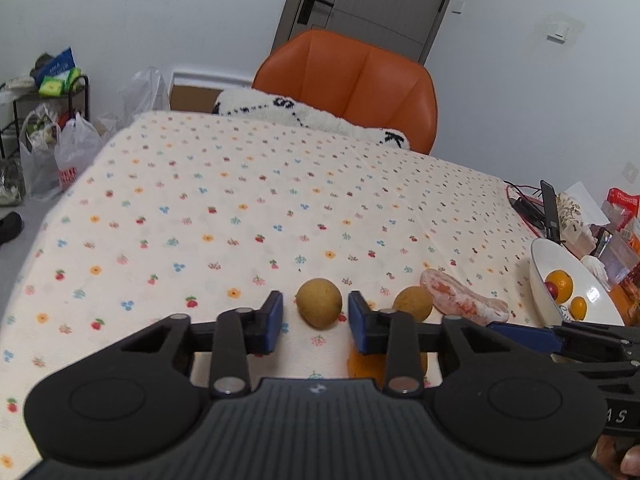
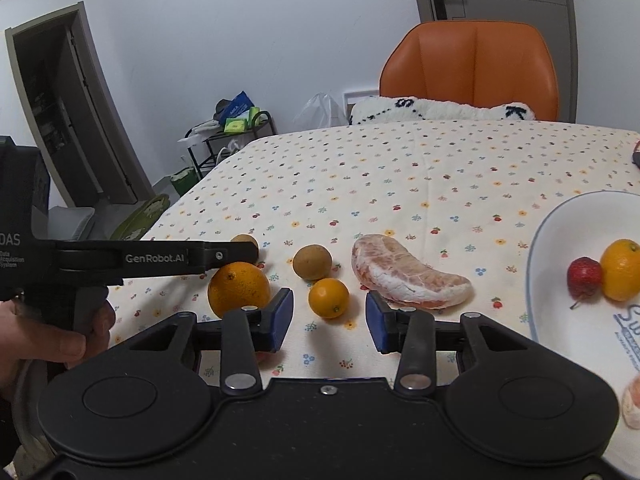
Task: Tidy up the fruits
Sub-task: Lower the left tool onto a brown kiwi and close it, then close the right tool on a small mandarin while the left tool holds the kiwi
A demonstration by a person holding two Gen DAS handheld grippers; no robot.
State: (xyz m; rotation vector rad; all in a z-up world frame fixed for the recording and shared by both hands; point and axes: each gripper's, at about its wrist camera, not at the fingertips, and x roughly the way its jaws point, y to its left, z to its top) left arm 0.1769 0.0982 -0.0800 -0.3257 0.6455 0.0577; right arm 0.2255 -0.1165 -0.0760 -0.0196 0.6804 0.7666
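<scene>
Your left tool (image 1: 315, 318) is spread wide, jaws either side of a brown round fruit (image 1: 319, 302) lying on the counter (image 1: 200, 208), not touching it yet. It looks lined up that way so one squeeze takes the fruit across its middle.

Your right tool (image 2: 328, 322) is also spread, holding nothing, with the small orange (image 2: 329, 297) sitting just ahead of the gap between its jaws. Probably that one is next for this side.

Loose fruit is in a cluster on the cloth: a big orange (image 2: 239, 289) at the left, a second brown fruit (image 2: 312, 261) behind the small orange, and a peeled pomelo segment (image 2: 408, 276) to the right. The white bowl (image 2: 560, 320) sits at the right edge of the counter, near the pomelo, so it reads as the drop spot. It already holds a small red fruit (image 2: 585, 278) and another orange (image 2: 622, 269).

Most pieces are still out, so the job looks early to midway. The round fruits may roll if you nudge them.
</scene>
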